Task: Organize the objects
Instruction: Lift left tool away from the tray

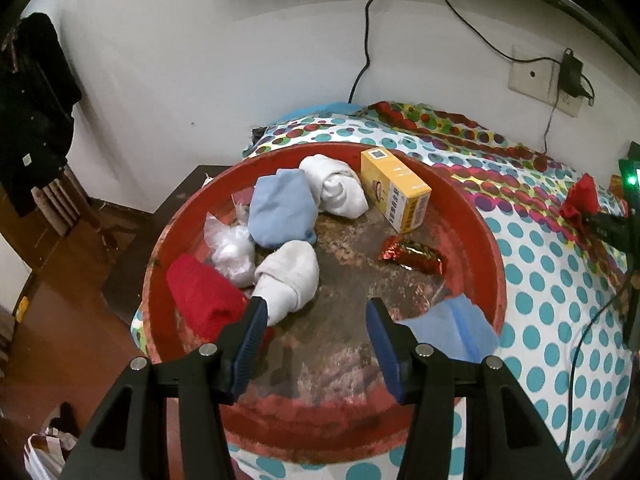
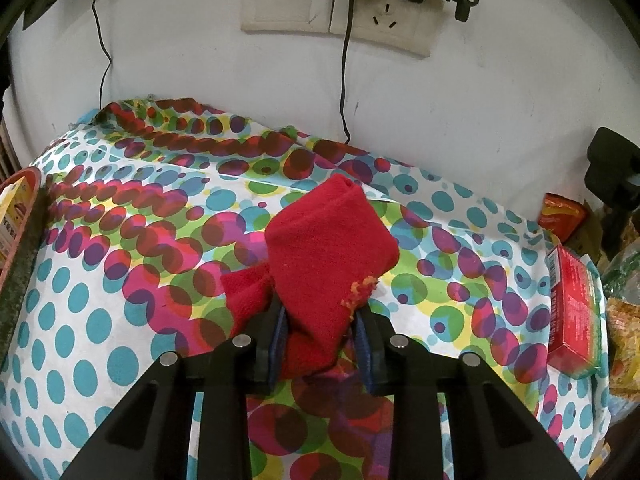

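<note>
Your right gripper [image 2: 320,328] is pinching a red sock [image 2: 328,248], lifted a little over the spotty cloth [image 2: 120,280]. Your left gripper [image 1: 316,320] is spread wide with nothing between its fingers. It hangs over the red tray [image 1: 480,220]. In the tray lie another red sock [image 1: 204,296], two white socks [image 1: 288,276], a blue sock [image 1: 280,208], a yellow box [image 1: 396,188] and a shiny snack [image 1: 412,256].

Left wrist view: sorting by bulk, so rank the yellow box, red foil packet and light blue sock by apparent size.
1. light blue sock
2. yellow box, close to the sock, so unsure
3. red foil packet
</note>
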The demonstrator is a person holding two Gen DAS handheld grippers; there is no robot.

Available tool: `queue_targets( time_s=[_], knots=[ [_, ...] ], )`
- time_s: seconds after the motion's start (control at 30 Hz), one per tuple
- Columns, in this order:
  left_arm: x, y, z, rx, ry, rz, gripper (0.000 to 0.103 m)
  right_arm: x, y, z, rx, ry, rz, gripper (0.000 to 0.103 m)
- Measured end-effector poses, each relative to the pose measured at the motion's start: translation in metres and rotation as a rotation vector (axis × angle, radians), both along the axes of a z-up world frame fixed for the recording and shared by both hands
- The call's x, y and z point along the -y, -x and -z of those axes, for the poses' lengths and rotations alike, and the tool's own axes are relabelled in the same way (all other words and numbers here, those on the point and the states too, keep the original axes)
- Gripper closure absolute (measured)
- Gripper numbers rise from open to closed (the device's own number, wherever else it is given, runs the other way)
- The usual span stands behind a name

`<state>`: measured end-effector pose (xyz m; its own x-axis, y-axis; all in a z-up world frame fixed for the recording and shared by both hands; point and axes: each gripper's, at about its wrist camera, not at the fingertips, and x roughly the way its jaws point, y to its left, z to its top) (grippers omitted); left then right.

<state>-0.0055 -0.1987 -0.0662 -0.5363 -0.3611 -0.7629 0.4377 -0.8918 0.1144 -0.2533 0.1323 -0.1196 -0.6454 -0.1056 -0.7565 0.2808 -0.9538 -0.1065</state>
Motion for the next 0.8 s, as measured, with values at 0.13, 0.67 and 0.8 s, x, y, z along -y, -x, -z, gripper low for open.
queue_targets(
  time_s=[0.13,0.67,0.8],
  knots=[
    [-0.004,-0.01,-0.006,-0.01,0.032,0.003,0.05,0.002,-0.002,-0.001,-0.009,-0.009,-0.004,0.075],
    [0.015,-0.032,-0.01,-0.051,-0.071,-0.051,0.05,0.017,-0.01,-0.005,-0.065,-0.089,-0.021,0.075],
    [0.016,-0.038,-0.013,-0.071,-0.079,-0.055,0.05,0.023,-0.013,-0.008,-0.053,-0.094,-0.03,0.075]
  ],
)
